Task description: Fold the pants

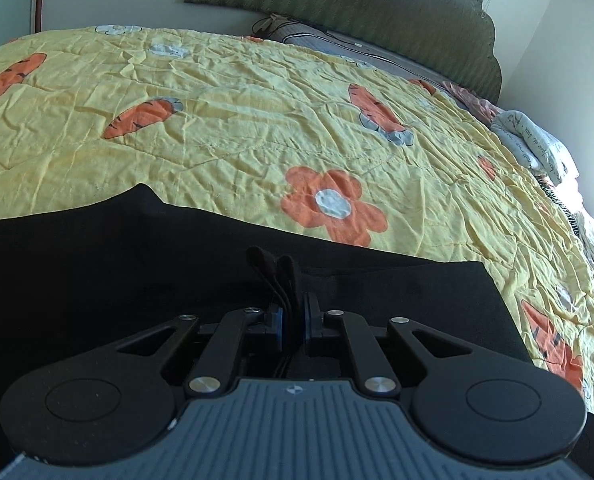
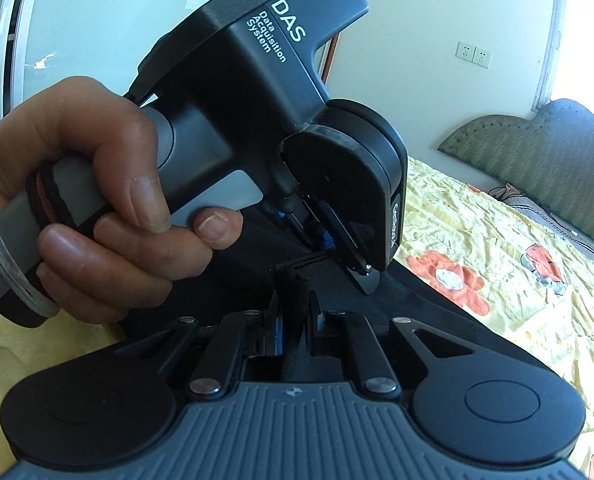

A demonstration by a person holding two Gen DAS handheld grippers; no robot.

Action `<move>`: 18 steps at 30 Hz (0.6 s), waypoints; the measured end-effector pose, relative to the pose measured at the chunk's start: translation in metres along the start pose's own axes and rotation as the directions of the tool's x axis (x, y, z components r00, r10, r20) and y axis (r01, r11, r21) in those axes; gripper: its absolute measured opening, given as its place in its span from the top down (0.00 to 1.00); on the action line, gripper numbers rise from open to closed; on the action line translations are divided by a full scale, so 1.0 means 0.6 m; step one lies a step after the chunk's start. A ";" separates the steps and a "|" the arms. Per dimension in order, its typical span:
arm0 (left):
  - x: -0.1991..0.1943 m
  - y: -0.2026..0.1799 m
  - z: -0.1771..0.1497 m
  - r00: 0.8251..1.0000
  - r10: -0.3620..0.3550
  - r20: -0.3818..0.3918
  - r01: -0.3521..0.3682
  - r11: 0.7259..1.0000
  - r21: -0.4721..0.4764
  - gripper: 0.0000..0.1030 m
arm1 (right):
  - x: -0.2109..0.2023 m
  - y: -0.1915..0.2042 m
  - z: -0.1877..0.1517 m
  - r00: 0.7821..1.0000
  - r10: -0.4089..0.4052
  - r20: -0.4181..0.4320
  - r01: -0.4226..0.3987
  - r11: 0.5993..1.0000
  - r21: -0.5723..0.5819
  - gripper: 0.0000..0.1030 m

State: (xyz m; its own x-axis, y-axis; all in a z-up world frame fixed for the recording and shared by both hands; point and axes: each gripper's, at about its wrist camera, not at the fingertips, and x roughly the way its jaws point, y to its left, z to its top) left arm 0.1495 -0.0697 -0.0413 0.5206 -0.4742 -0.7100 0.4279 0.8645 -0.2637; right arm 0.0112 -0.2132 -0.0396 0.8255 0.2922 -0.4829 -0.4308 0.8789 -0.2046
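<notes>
Left gripper (image 1: pixel 291 320) pads nearly together, pinching bunched black fabric of pants (image 1: pixel 137 272); probably edge gathered for carrying over in fold. Pants lie dark and flat on yellow flowered quilt (image 1: pixel 217 120). Right gripper (image 2: pixel 297 316) likewise clamped narrow on black fabric fold. Right wrist view alone shows person's hand (image 2: pixel 97 184) around other gripper's handle, just beside; left wrist view alone shows pants' far edge.

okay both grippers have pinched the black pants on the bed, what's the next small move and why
Probably lower both pinched edges onto the pants and then let go. The left gripper and right gripper are each shut on a bunch of black cloth, close side by side, just above the layer already lying flat on the quilt, so the fold looks nearly laid.
</notes>
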 end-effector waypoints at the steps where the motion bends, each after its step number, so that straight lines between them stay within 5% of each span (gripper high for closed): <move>1: -0.001 0.001 0.000 1.000 -0.001 0.002 0.001 1.000 -0.002 0.90 | 0.000 -0.002 -0.001 1.000 0.001 0.000 -0.001 1.000 -0.002 0.90; 18: -0.004 -0.007 -0.010 0.999 0.033 0.040 -0.034 0.999 0.035 0.90 | 0.012 0.014 0.014 1.000 0.000 -0.007 0.000 1.000 -0.014 0.90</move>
State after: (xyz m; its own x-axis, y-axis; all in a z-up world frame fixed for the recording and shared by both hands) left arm 0.1421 -0.0715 -0.0421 0.5633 -0.4520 -0.6916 0.4352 0.8739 -0.2167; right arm 0.0166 -0.2007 -0.0373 0.8228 0.2896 -0.4889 -0.4361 0.8735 -0.2165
